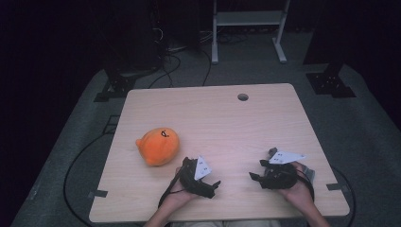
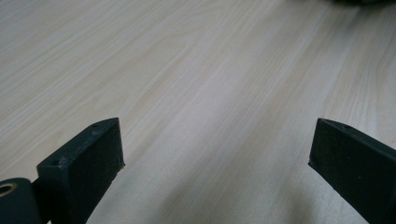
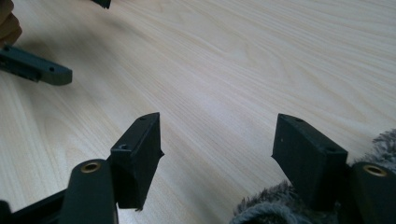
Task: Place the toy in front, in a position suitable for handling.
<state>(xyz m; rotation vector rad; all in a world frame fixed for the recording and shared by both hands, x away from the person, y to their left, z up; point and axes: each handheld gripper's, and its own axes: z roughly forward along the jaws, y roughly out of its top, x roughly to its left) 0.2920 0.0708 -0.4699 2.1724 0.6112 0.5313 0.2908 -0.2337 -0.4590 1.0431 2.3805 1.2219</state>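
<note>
I see my left gripper (image 1: 215, 183) just right of the orange plush toy (image 1: 158, 146), jaws spread, empty, my right gripper (image 1: 255, 175) further right, jaws spread too, both on the wooden table (image 1: 227, 123)

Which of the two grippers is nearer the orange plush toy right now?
The left gripper, close beside the orange plush toy on the table. The right gripper sits farther off; both have open, empty jaws.

A round orange plush toy (image 1: 158, 146) with a small dark face lies on its side, just beyond and left of the left hand-held gripper (image 1: 213, 185).
</note>
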